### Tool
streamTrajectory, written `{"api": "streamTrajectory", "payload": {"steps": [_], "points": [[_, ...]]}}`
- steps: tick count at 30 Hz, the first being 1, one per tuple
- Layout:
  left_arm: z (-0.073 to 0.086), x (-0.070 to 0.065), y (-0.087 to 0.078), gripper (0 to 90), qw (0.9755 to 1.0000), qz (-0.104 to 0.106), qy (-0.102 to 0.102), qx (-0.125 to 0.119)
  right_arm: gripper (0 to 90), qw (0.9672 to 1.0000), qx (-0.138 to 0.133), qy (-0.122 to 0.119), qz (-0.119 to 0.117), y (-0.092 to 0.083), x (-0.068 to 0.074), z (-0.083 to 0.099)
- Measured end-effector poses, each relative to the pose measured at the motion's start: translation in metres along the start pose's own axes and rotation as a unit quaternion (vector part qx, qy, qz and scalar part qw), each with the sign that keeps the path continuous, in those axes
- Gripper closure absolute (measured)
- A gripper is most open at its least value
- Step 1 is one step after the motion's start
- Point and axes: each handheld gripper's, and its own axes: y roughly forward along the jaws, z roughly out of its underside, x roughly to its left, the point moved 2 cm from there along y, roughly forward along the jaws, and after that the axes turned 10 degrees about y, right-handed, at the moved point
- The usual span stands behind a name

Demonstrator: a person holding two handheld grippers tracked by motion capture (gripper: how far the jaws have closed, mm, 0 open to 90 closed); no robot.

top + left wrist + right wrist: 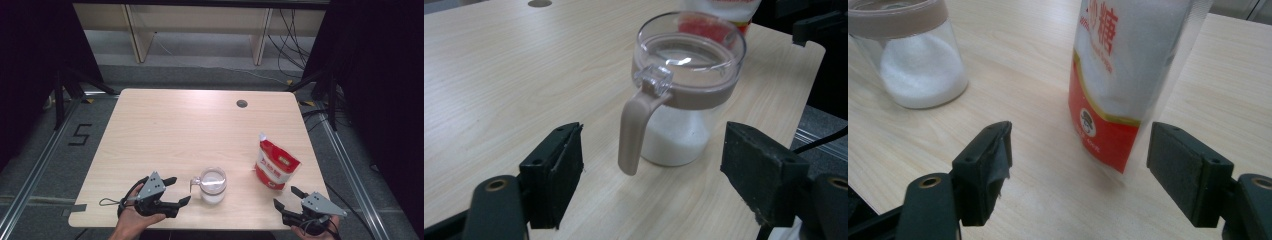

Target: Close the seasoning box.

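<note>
The table (200, 125) is seen from above the person's side in the high view, looking forward and down, with the floor beyond. The left gripper view is taken low and close, along the tabletop toward the jar (686, 90). The right gripper view is set equally low, facing the pouch (1128, 75). Jar and pouch are shared by all three views.

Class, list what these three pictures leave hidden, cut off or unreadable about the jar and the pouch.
- Sugar pouch: top cut off by the right gripper view's upper edge.
- Pouch print: too small to read in the high view.
- Jar: lid top cut off in the right gripper view.
- Jar's far side: hidden by its own body in the left gripper view.
</note>
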Motion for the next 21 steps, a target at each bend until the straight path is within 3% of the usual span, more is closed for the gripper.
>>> {"api": "streamTrajectory", "payload": {"steps": [2, 3, 6, 7, 8, 9, 10, 12, 13, 15, 17, 18, 21], "points": [[0.004, 0.0, -0.001, 21.4, 1.0, -0.001, -0.002, 0.006, 25.3, 1.0, -0.002, -0.002, -0.002, 0.001, -0.001, 0.0], [0.006, 0.002, -0.002, 21.4, 0.9999, 0.002, 0.014, 0.01, 24.8, 1.0, -0.001, -0.001, -0.003, 0.001, -0.001, 0.0], [0.012, 0.003, -0.002, 21.1, 0.9997, 0.006, 0.016, 0.018, 21.6, 0.9998, 0.009, 0.017, -0.001, 0.001, 0.001, 0.001], [0.015, 0.001, -0.001, 20.4, 0.9998, 0.006, -0.002, 0.018, 20.9, 0.9999, 0.002, 0.011, 0.0, 0.002, -0.001, 0.001], [0.016, 0.001, -0.002, 19.6, 0.9997, 0.006, -0.002, 0.022, 20.1, 1.0, 0.001, 0.003, -0.006, 0.003, -0.002, 0.0], [0.018, 0.001, -0.002, 19.3, 0.9996, 0.005, -0.001, 0.026, 18.8, 1.0, 0.0, -0.002, 0.004, 0.003, -0.003, 0.001], [0.02, 0.001, -0.003, 19.1, 0.9994, 0.003, 0.008, 0.033, 17.8, 1.0, 0.002, 0.0, 0.005, 0.003, -0.004, 0.001], [0.022, -0.001, -0.001, 18.2, 0.9996, -0.004, 0.007, 0.029, 17.5, 0.9998, 0.016, 0.006, -0.001, 0.003, -0.003, 0.002], [0.022, -0.001, -0.002, 17.9, 0.9993, -0.003, 0.011, 0.034, 17.0, 0.9996, 0.017, 0.021, -0.003, 0.003, 0.0, 0.003], [0.023, -0.001, -0.002, 17.8, 0.9993, 0.001, 0.013, 0.035, 16.0, 0.9999, 0.015, -0.003, -0.008, 0.005, -0.003, 0.003], [0.025, -0.003, -0.002, 16.9, 0.9993, -0.001, 0.011, 0.035, 15.9, 0.9997, 0.021, -0.001, -0.009, 0.006, -0.002, 0.004], [0.026, -0.003, -0.002, 16.7, 0.9988, -0.003, 0.02, 0.045, 16.0, 0.9997, 0.021, -0.002, -0.009, 0.006, -0.002, 0.004], [0.029, -0.006, 0.0, 16.3, 0.999, 0.002, 0.013, 0.043, 15.9, 0.9998, 0.017, 0.002, -0.011, 0.006, -0.002, 0.003]]}}
